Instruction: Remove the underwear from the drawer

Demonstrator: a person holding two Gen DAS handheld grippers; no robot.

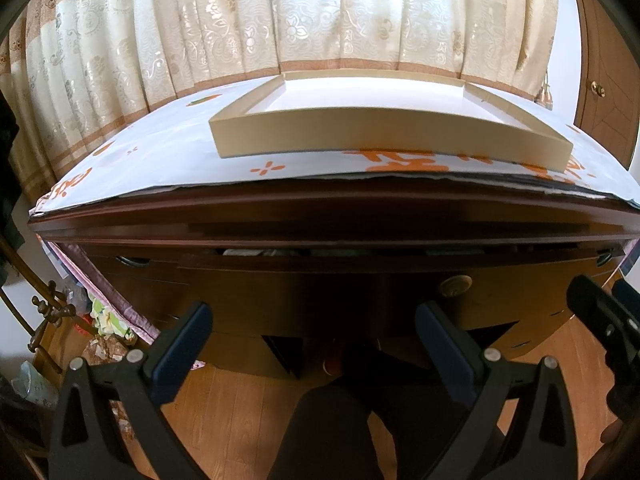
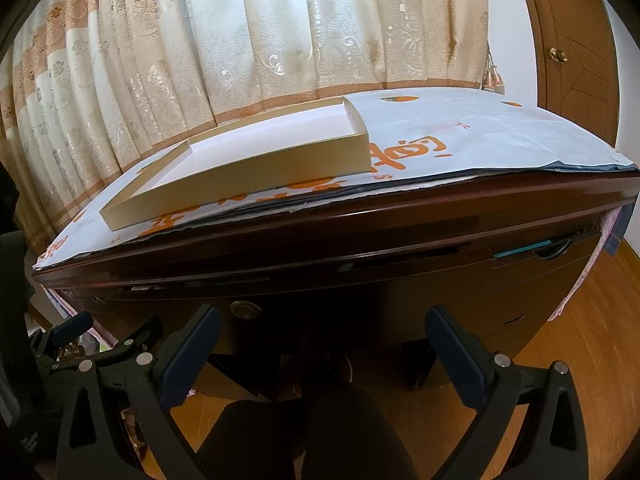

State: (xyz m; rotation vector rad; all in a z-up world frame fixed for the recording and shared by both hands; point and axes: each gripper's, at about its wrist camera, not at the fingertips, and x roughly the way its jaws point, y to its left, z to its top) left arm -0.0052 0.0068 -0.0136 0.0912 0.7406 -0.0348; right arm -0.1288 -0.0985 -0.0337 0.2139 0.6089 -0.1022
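Observation:
A dark wooden desk has a centre drawer (image 1: 320, 276) pulled out a crack, and pale folded cloth (image 1: 260, 253) shows in the gap under the desktop. The drawer's round brass lock (image 1: 456, 285) sits right of centre. My left gripper (image 1: 314, 332) hangs open in front of the drawer face, nothing between its fingers. In the right wrist view the same drawer (image 2: 360, 280) and lock (image 2: 245, 309) appear, and my right gripper (image 2: 326, 338) is open and empty in front of it. The underwear itself cannot be made out.
A shallow beige box (image 1: 372, 120) lies on the white and orange paper (image 1: 160, 152) covering the desktop. Patterned curtains (image 1: 240, 20) hang behind. A wooden door (image 2: 576, 60) stands at right. The person's dark-clad knees (image 1: 332, 420) are below, over a wooden floor.

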